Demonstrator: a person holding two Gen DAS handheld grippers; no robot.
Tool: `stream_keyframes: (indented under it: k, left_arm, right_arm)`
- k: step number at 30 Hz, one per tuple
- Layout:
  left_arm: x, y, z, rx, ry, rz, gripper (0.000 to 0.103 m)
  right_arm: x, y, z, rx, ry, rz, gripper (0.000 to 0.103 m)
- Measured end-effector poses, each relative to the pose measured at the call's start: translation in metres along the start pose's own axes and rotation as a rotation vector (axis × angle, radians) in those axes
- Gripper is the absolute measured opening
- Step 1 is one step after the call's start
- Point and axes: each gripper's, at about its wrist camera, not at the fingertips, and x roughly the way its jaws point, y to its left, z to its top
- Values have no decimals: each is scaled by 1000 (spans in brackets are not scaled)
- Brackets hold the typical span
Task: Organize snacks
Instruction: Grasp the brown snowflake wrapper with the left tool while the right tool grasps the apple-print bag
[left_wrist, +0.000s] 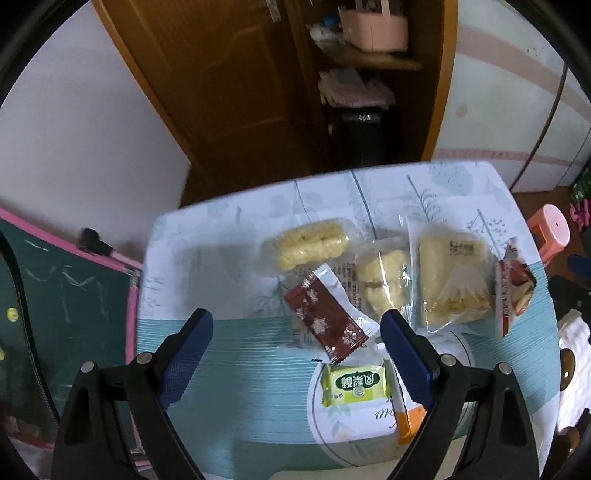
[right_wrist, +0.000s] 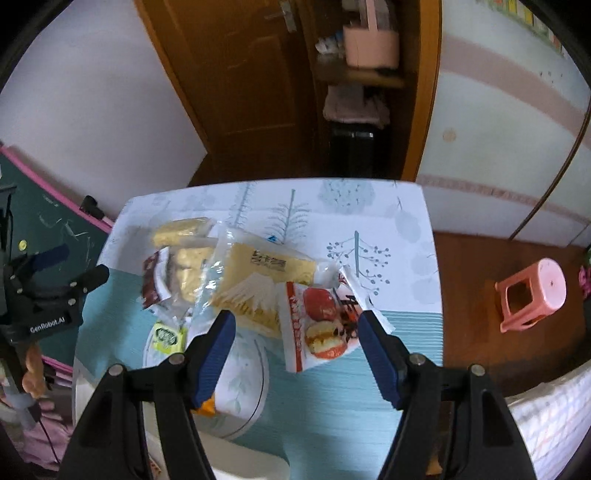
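now both the left tool (left_wrist: 297, 325) and right tool (right_wrist: 295, 325) hang released over the desk (right_wrist: 332, 387); the brown packet (left_wrist: 325, 317) lies diagonally, long axis near-right to far-left.

White lettering "GenRobot.AI" stands on the black body of the left claw (right_wrist: 51, 273), seen from the right wrist camera. The small yellow-green snack packet (left_wrist: 354, 382) bears large Chinese characters, seen upside down. The red-and-white snack bag (right_wrist: 321, 325) carries print, probably Chinese, too blurred to read.
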Motion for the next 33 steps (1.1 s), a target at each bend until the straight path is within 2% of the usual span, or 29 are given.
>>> stream_keyframes:
  k: [7,16,18,20,22,26,29,31,33]
  left_arm:
    - [57,3,2,-56,121,-88,91]
    - [96,-4,1,-91,173,-113,91]
    - [102,-4,-1,-102,178,-139,83]
    - [106,-4,-2,-111,189,-182,65]
    - [107,-2,-2,-122,184,-184,62]
    - [102,1,-4,-133,156,-225,45]
    - [100,-2,-6,-117,139,-213,42]
    - [98,-5,-8,-107,126,-201,41]
    - [96,-7,-10,-104,116,-188,40]
  right_arm:
    - [54,-9,0,25,107,-84,69]
    - [81,-14,-3,17,149,-106,70]
    - [84,-12,-3,7,152,-119,74]
    - [87,-14,-3,5,162,-120,78]
    - [91,-17,-5,12,165,-123,84]
    - [92,-19,-6,15,156,-105,86]
    - [91,-18,-10,5,145,-101,79]
    - [89,-17,-11,-17,131,-103,62]
    - [83,-17,-13,-26,130,-89,52]
